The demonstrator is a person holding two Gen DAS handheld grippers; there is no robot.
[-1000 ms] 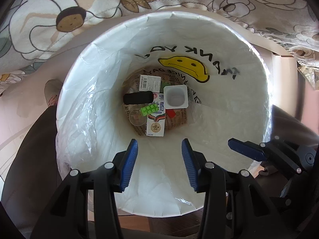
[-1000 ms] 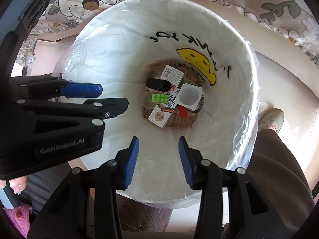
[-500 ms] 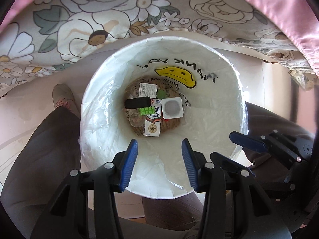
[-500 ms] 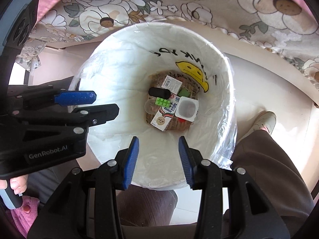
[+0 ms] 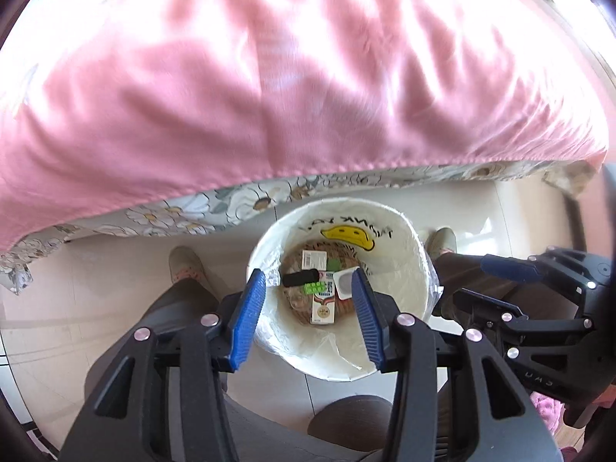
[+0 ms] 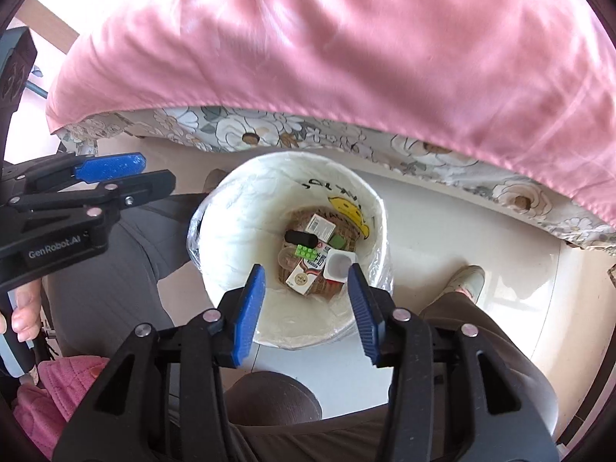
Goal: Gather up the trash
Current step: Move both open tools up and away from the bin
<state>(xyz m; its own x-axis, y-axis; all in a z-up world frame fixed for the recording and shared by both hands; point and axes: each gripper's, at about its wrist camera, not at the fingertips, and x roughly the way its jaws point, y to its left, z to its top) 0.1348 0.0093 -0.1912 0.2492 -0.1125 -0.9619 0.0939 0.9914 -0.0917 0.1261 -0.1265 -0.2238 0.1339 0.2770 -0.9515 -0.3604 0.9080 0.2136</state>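
Note:
A white bin lined with a smiley-face plastic bag point(image 5: 400, 254) point(image 6: 238, 231) stands on the floor below both grippers. In it lie a milk carton point(image 5: 323, 306) point(image 6: 306, 271), a green toy brick point(image 5: 315, 288) point(image 6: 306, 251), a black cylinder point(image 5: 300, 278) point(image 6: 301, 237), a white plastic cup point(image 5: 343, 281) point(image 6: 338, 265) and a small white box point(image 5: 313, 258) point(image 6: 319, 226). My left gripper point(image 5: 310, 315) is open and empty, high above the bin. My right gripper point(image 6: 306, 308) is open and empty too, beside the left one.
A bed with a pink cover point(image 5: 288, 88) point(image 6: 365, 57) over a floral sheet point(image 5: 231, 208) point(image 6: 238, 131) fills the upper half of both views, just behind the bin. The person's legs and shoes point(image 5: 186, 265) point(image 6: 467, 279) flank the bin on the pale tiled floor.
Both grippers have risen well away from the bin, which now looks much smaller. The pink bed cover has come into view. The trash in the bin has not moved.

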